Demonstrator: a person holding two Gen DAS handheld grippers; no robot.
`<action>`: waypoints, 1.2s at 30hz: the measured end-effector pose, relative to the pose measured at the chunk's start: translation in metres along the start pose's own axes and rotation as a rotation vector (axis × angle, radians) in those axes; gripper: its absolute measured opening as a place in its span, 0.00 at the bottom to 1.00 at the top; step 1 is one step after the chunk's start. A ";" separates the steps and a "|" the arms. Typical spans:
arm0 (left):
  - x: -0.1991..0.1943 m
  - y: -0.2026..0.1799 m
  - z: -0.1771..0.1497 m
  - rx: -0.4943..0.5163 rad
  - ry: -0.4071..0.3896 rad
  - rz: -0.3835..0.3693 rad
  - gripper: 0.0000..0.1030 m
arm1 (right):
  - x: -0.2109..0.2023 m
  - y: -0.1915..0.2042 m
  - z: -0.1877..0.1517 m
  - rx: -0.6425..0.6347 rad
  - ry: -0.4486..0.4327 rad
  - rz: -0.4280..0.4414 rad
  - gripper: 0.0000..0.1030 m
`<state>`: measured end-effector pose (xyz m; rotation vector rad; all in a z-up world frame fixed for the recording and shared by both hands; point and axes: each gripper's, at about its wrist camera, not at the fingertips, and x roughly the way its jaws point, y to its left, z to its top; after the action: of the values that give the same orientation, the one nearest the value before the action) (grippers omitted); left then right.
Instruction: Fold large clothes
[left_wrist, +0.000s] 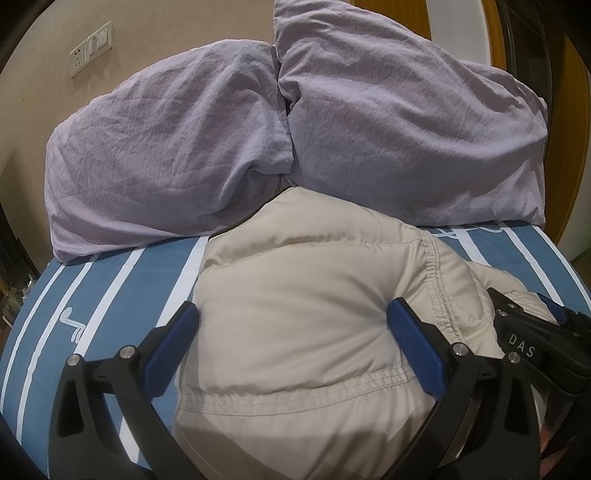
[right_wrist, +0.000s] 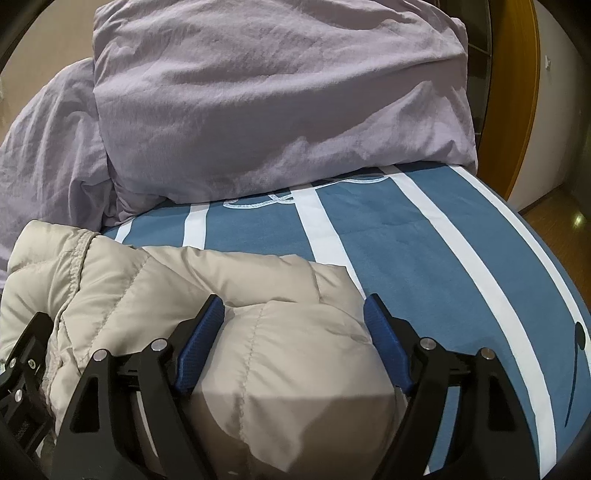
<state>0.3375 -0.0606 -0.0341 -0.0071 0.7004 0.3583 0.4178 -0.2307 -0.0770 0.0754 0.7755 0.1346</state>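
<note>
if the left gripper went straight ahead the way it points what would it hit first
The beige jacket: its padded bulk already sits between the open jaws of the left gripper. Beyond it, probably the lilac pillows, though depth is unclear.

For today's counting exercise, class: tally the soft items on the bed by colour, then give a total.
Lilac pillows: 2
Beige puffer jacket: 1
Blue and white striped bedsheet: 1
Total: 4
</note>
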 end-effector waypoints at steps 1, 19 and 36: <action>-0.002 0.002 0.001 0.003 0.017 -0.004 0.98 | -0.001 -0.002 0.001 0.004 0.006 0.002 0.81; -0.037 0.097 -0.014 -0.115 0.190 -0.230 0.98 | -0.037 -0.097 -0.023 0.232 0.279 0.496 0.99; 0.009 0.104 -0.033 -0.342 0.309 -0.526 0.98 | 0.005 -0.084 -0.042 0.337 0.418 0.745 0.99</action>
<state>0.2897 0.0356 -0.0532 -0.5717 0.9031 -0.0368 0.4001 -0.3119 -0.1202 0.6751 1.1535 0.7434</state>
